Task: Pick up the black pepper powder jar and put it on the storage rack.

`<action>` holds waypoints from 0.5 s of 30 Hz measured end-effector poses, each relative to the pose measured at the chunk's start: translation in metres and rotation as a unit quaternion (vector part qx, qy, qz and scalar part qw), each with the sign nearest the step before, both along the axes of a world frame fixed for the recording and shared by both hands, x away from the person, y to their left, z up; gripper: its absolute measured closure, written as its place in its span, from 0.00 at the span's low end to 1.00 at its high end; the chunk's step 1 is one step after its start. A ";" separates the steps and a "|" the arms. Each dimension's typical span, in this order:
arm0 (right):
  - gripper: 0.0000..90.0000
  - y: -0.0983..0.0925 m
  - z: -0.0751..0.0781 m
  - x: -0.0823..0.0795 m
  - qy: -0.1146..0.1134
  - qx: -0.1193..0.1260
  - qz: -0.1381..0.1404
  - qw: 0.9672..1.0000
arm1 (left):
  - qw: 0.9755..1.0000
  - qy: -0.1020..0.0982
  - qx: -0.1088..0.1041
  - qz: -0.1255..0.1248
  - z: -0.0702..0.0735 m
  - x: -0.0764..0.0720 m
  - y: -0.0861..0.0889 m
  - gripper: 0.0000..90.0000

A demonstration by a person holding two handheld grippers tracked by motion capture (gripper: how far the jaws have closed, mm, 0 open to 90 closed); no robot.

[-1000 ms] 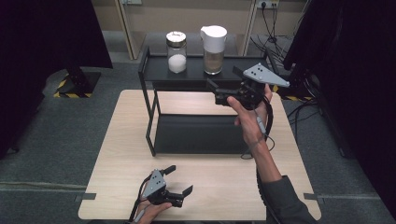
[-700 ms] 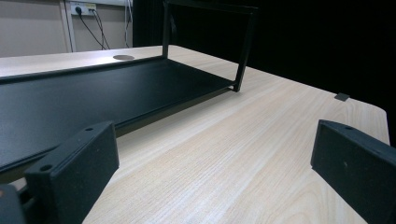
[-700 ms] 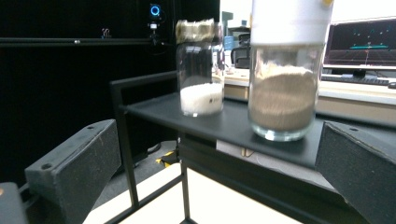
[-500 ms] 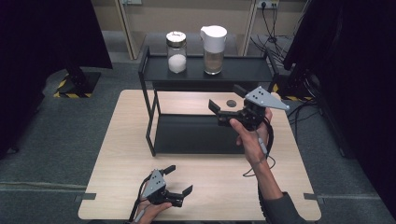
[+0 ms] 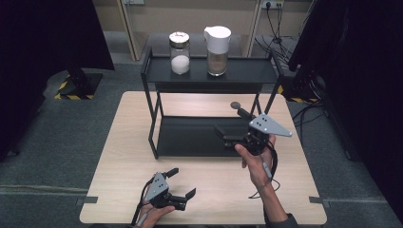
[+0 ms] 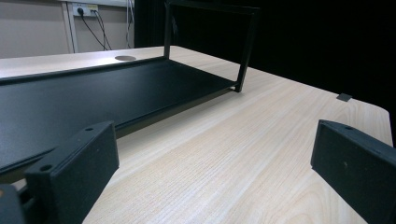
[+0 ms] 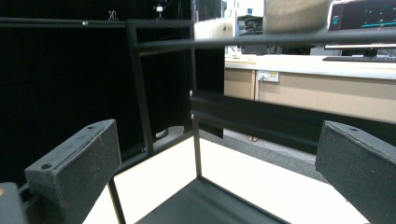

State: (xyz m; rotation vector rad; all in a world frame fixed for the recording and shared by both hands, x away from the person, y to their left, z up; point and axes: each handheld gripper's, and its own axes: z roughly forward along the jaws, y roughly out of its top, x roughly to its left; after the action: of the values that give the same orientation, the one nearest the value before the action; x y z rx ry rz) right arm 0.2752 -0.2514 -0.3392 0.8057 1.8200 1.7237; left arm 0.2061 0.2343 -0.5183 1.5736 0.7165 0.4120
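A black two-tier rack (image 5: pixel 157 71) stands on the wooden table (image 5: pixel 123 142). On its top shelf are a glass jar (image 5: pixel 179 52) with white contents and a white-lidded pitcher (image 5: pixel 217 43). My right gripper (image 5: pixel 225 135) hovers open over the right end of the lower shelf (image 5: pixel 190 135), jaws pointing left with nothing between them. From the right gripper view (image 7: pixel 215 140) the rack's posts (image 7: pixel 140 84) and top rail show ahead. My left gripper (image 5: pixel 183 184) rests open and empty near the table's front edge. In the left gripper view (image 6: pixel 215 140) it faces the lower shelf (image 6: pixel 93 93).
A round cable hole (image 5: pixel 235 104) sits in the table behind the right gripper. Dark curtains hang on both sides. Cables and a wall socket (image 5: pixel 268 4) lie beyond the rack. Bare table (image 5: pixel 304 190) spreads between the grippers and to the right.
My right gripper has come down and toward the person, from near the top shelf's front edge to over the lower shelf. The left gripper has stayed put.
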 end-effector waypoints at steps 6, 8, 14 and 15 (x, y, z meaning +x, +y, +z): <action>0.01 -0.004 -0.025 -0.014 0.009 0.000 0.005 1.000 | 1.000 0.001 0.000 0.000 0.000 0.000 0.000 0.00; 0.01 -0.006 -0.035 -0.019 0.015 0.000 0.004 1.000 | 1.000 0.001 0.000 0.001 0.000 0.000 0.000 0.00; 0.01 -0.011 -0.062 -0.028 0.023 -0.002 0.001 1.000 | 1.000 0.001 0.001 0.002 0.000 0.000 0.000 0.00; 0.01 -0.012 -0.066 -0.028 0.025 0.001 0.001 1.000 | 1.000 0.002 0.001 0.002 0.000 0.000 0.000 0.00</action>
State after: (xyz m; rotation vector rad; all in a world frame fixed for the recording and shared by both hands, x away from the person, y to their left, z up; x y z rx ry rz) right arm 0.2470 -0.2636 -0.4050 0.8549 1.8525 1.7203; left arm 0.2064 0.2339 -0.5185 1.5758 0.7215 0.4134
